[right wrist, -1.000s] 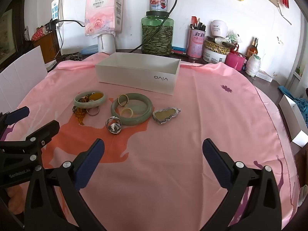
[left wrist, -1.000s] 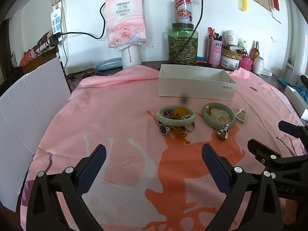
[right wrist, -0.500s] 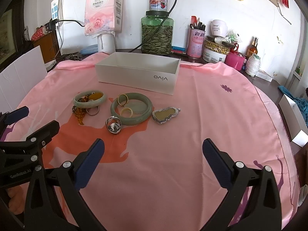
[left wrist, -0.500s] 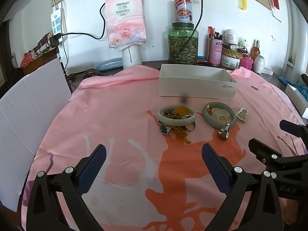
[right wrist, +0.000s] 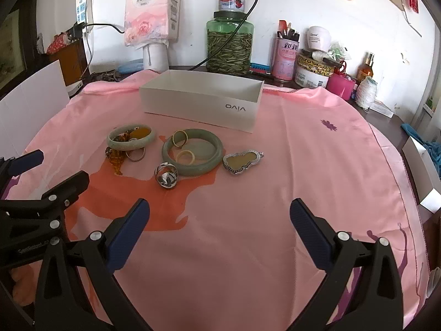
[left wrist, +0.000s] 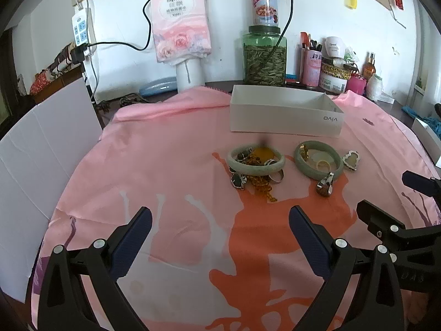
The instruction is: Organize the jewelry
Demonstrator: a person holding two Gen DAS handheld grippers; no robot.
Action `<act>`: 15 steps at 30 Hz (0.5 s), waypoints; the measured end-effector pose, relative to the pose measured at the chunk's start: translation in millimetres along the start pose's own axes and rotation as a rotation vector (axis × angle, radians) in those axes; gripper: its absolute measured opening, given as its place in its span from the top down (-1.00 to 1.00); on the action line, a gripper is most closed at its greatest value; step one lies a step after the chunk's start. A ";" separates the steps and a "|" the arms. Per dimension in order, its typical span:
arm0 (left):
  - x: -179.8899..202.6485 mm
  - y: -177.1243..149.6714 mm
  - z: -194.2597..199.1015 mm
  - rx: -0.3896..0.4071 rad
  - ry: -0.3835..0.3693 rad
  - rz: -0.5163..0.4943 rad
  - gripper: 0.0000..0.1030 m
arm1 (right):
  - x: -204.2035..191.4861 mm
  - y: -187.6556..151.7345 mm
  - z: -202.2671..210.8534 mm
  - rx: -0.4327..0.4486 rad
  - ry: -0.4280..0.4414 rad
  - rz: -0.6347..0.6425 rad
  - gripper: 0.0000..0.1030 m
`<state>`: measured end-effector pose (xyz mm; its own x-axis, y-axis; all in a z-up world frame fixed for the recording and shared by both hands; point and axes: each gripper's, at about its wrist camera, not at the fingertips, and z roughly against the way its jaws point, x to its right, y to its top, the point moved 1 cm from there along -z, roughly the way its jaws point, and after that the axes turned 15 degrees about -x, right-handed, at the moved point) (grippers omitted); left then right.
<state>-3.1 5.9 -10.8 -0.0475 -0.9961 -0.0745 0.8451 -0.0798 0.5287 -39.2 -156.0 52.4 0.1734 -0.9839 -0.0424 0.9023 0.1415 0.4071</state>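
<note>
Almost nothing has moved in the last second: the jewelry sits a touch lower and nearer in the left wrist view than before, which suggests the left gripper (left wrist: 220, 229) has crept slightly forward, while the right wrist view is all but unchanged. Both grippers hang above the pink cloth (right wrist: 275, 182) with jaws wide apart and nothing between them; the right gripper (right wrist: 220, 220) is likewise empty.

All the jewelry lies loose on the cloth, just in front of the white box (right wrist: 201, 99), which looks empty as far as its inside shows. To the left lies a pale green bangle (left wrist: 255, 162) over a tangle of amber beads (left wrist: 261, 184) and small rings. Beside it lies a larger green bangle (right wrist: 193, 151) with two thin yellow rings (right wrist: 185, 156) inside its circle. A silver ring (right wrist: 166, 176) rests against that bangle's near edge, and a gourd-shaped pendant (right wrist: 242, 161) lies just to its right.

So sorting has not begun, I judge; nothing is in the box yet. The silver ring and the pendant lie free and nearest the right gripper, so either seems the easiest first pick. The beaded tangle under the smaller bangle could drag other pieces along when lifted.
</note>
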 end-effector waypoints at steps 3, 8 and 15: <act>0.1 -0.5 -0.6 -0.003 -0.001 -0.001 -0.89 | -0.4 0.0 -0.7 -0.003 0.001 0.000 -0.89; -0.4 -0.5 -1.9 -0.009 -0.002 -0.001 -0.89 | -0.4 0.1 -1.6 -0.010 0.001 -0.001 -0.89; 0.4 -0.4 -2.6 -0.013 -0.001 -0.001 -0.89 | -0.1 0.4 -2.4 -0.013 0.001 -0.001 -0.89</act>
<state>-2.1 5.6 -13.2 -0.0490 -0.9960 -0.0745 0.8521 -0.0806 0.5172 -38.0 -155.6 50.4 0.1728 -0.9840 -0.0436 0.9078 0.1419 0.3947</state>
